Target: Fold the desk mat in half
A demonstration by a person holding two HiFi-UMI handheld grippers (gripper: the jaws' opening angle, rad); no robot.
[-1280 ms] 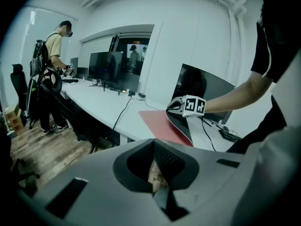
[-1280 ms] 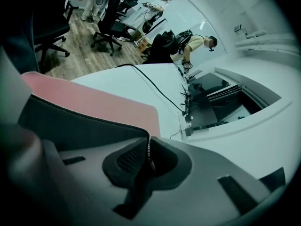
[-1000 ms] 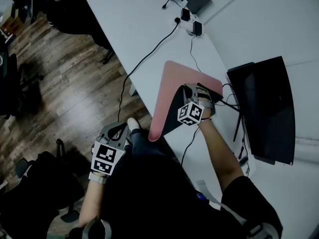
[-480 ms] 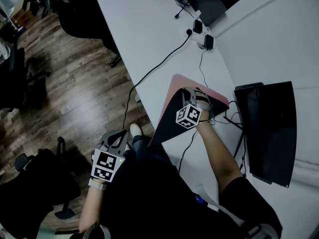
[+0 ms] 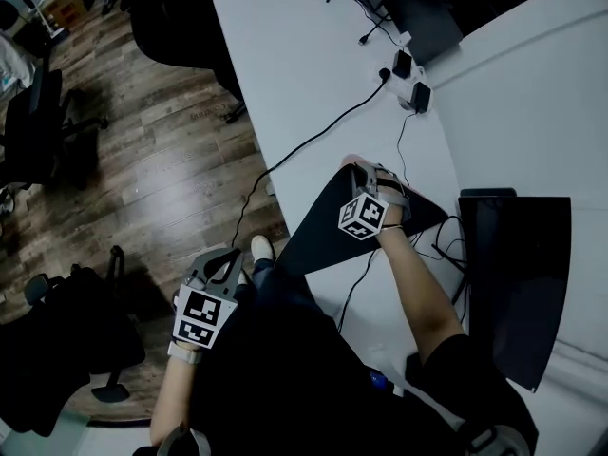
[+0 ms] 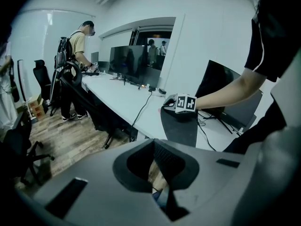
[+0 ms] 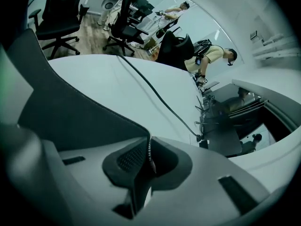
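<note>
Pink's nearly gone from the head view vs a sec ago: the desk mat showed a wide pink top then, now it's almost all dark underside, w/ just a pink sliver at the far corner by the right gripper. R gripper has swung that edge over, arm stretched out across the desk.

Right gripper view: jaws pinched tight on the mat's thin edge, which runs straight into the pads, dark sheet curving up on the left side. Good clamp.

Mat sits at the desk's near edge, between the black cable and the monitor; its near corner reaches the desk's rim. From the left gripper view it reads as a dark flap under the R gripper's marker cube. Whether the raised part already rests on the layer below, can't tell from here, too dark.

Left gripper is off the desk, well apart from the mat, low beside the person's leg over the wood floor, a shoe just beside it. Its own view: jaws together, nothing clamped, only floor and a bit of leg past them.

Bkgd: plugs at the cable's far end, office chair out on the floor, another person standing at the desk's far end.
</note>
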